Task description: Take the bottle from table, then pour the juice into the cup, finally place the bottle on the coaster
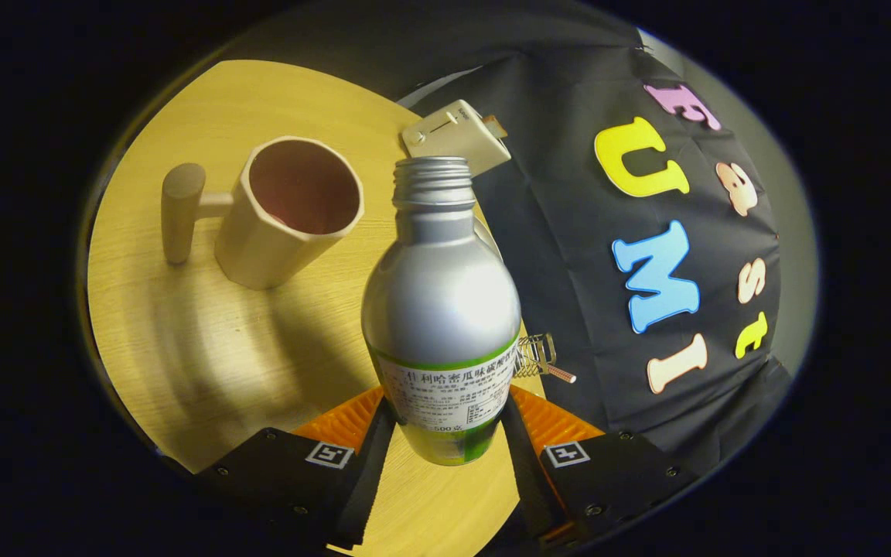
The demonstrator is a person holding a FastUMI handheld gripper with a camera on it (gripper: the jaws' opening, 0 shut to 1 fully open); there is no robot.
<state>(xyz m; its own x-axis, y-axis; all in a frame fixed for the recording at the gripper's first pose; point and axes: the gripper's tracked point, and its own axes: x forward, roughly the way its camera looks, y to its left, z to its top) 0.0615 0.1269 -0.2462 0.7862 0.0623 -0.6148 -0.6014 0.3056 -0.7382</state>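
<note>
Bottle gripped and lifted, ahead of the pour.
The gripper (445, 433) has both fingers pressed on the labelled lower body of the uncapped aluminium bottle (441, 302), held above the round wooden table (206, 363); its mouth points toward the handled cup (291, 209) beyond. Next, judging by this: carry the mouth over the cup and tip.

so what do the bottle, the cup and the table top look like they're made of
Bottle: looks like aluminium, matte silver with a soft sheen, threaded open neck and a paper-like label; the fingers press on it from both sides.
Cup: probably plastic or matte ceramic, smooth beige, faceted walls, with a peg-like handle.
Table: light wood or wood-look laminate, going by the fine straight grain lines.
</note>
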